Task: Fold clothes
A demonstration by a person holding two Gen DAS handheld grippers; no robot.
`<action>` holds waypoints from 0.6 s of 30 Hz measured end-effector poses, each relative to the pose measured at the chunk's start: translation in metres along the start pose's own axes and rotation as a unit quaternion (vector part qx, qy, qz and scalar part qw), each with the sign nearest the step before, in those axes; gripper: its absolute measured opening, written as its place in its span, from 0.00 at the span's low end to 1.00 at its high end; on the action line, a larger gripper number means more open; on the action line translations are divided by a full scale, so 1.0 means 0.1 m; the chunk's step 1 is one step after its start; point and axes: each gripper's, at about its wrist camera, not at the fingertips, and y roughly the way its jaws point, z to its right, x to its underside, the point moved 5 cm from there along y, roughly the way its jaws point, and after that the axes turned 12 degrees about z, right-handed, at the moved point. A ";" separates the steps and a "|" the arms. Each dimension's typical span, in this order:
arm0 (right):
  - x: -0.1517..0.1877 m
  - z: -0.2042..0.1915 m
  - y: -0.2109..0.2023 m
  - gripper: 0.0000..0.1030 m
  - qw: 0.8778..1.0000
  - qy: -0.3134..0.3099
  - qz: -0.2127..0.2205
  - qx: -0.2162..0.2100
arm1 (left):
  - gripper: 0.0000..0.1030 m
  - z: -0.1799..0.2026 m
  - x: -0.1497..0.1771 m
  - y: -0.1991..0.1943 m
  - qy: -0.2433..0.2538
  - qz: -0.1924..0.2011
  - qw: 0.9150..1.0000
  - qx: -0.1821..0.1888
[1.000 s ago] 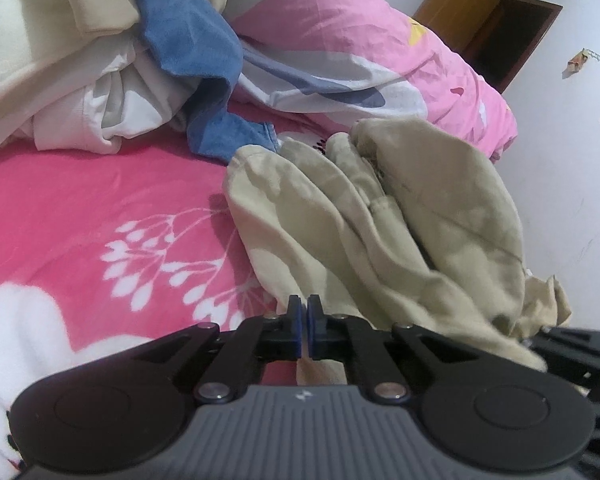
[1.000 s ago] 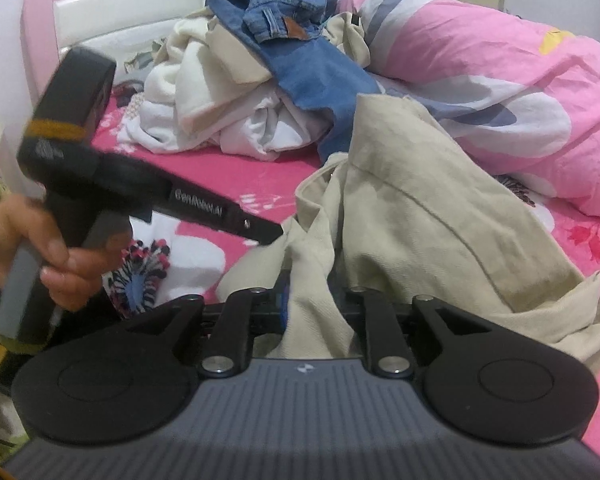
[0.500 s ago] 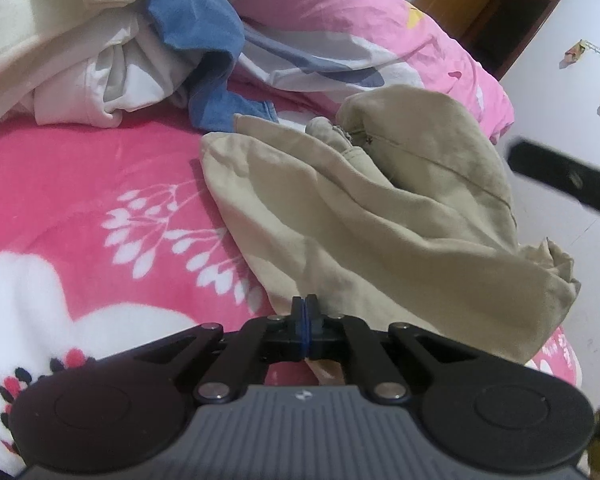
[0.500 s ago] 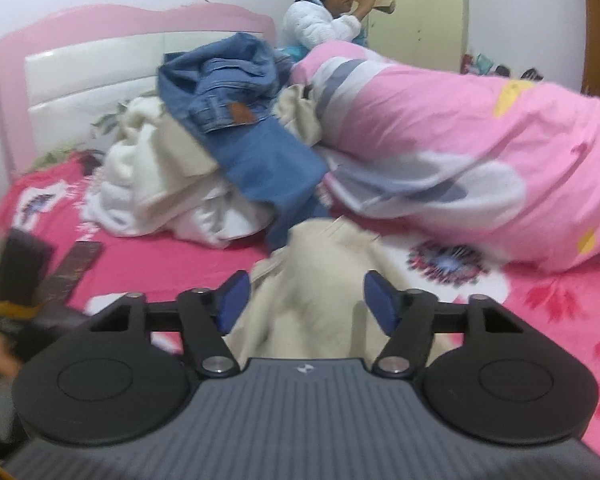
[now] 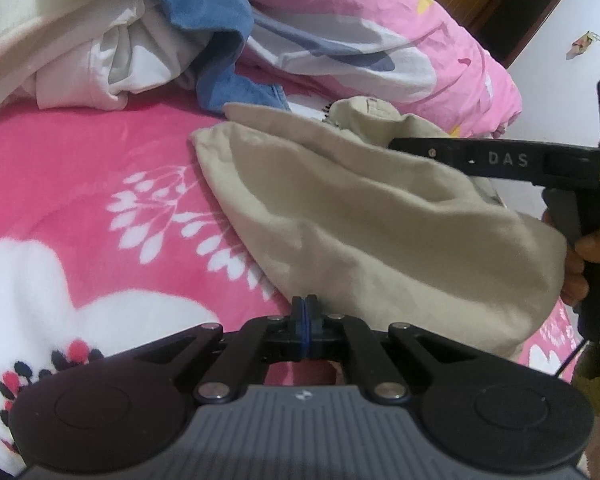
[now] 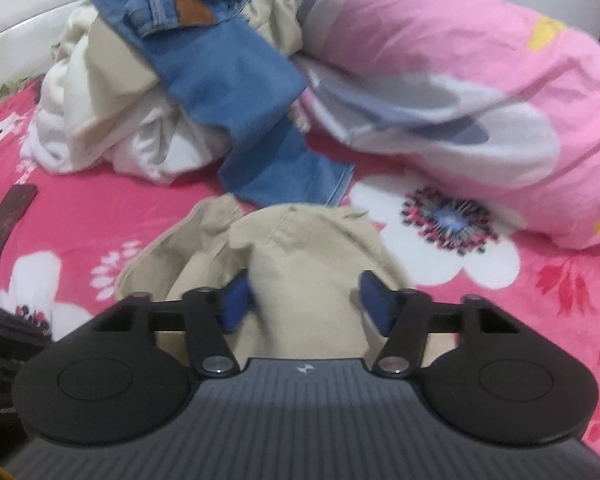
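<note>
A beige garment [image 5: 380, 220] lies crumpled on the pink flowered bed [image 5: 80, 184]. My left gripper [image 5: 304, 306] is shut on its near edge. In the right wrist view the same beige garment [image 6: 300, 280] bulges up between the blue pads of my right gripper [image 6: 306, 300], which is open and hovers over it. The right gripper's black arm [image 5: 500, 160] also crosses the garment's far side in the left wrist view, held by a hand.
A pile of white and cream clothes [image 6: 100, 120] with blue jeans [image 6: 228, 100] draped over it sits at the back. A pink quilt [image 6: 460, 80] lies at the right. A dark flat object [image 6: 4, 224] lies at the left. A wooden cabinet [image 5: 496, 4] stands beyond the bed.
My right gripper let go of the beige garment, opened, rose, then came back down over it. My left gripper stayed shut on the garment's edge and pulled it flatter toward me.
</note>
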 end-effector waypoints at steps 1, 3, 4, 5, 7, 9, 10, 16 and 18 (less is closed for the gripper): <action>0.00 -0.02 -0.03 0.52 1.000 -0.002 0.001 -0.002 | 0.00 -0.01 0.01 0.01 0.000 -0.002 1.000 -0.001; 0.01 -0.07 -0.08 0.52 1.000 -0.005 0.004 -0.006 | 0.01 -0.02 0.03 0.03 -0.001 -0.007 1.000 -0.002; 0.01 -0.10 -0.11 0.52 1.000 -0.006 0.006 -0.008 | 0.01 -0.03 0.03 0.04 -0.002 -0.008 1.000 -0.003; 0.01 -0.12 -0.14 0.52 1.000 -0.008 0.007 -0.010 | 0.01 -0.03 0.04 0.04 -0.003 -0.009 1.000 -0.003; 0.02 -0.17 -0.19 0.55 1.000 -0.011 0.010 -0.014 | 0.01 -0.03 0.04 0.05 -0.003 -0.009 1.000 -0.004; 0.02 -0.22 -0.25 0.56 1.000 -0.014 0.013 -0.018 | 0.01 -0.03 0.04 0.04 -0.003 -0.008 1.000 -0.005; -0.01 -0.25 -0.30 0.58 0.999 -0.009 0.024 -0.028 | 0.01 -0.03 0.04 0.04 -0.004 -0.008 1.000 -0.005; -0.19 -0.50 -0.26 0.64 0.995 0.017 0.039 -0.089 | 0.02 -0.03 0.06 -0.01 -0.009 -0.008 1.000 -0.005; -0.23 -0.62 -0.14 0.64 0.993 0.020 0.029 -0.110 | 0.02 -0.06 0.07 -0.06 -0.012 -0.006 1.000 -0.006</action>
